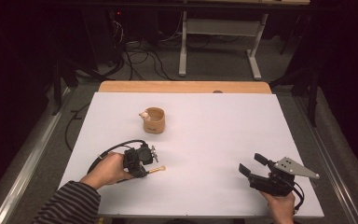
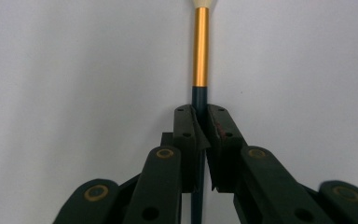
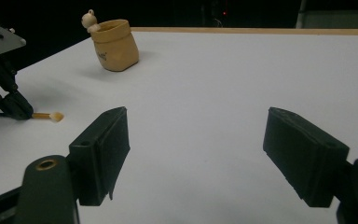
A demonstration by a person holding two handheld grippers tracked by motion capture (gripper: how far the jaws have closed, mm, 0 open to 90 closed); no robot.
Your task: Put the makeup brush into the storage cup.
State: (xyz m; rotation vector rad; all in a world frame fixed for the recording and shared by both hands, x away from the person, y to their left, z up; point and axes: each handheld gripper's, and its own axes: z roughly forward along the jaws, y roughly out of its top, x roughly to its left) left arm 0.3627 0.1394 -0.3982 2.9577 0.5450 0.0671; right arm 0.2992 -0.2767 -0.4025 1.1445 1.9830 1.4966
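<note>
both jaws of the left gripper (image 2: 202, 122) clamp a gold-banded brush (image 2: 201, 46) lying on the table (image 1: 214, 140); the right gripper (image 3: 196, 154) gapes empty.

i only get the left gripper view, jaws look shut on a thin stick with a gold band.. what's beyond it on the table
Observer: A tan cup with a small figure on its rim stands farther up the table, apart from the brush.
Operator: where's the other gripper
Observer: The right gripper is near the table's right front, jaws wide open, nothing between them.
Operator: is the stick lifted
Observer: Its pale tip lies on the white table.
</note>
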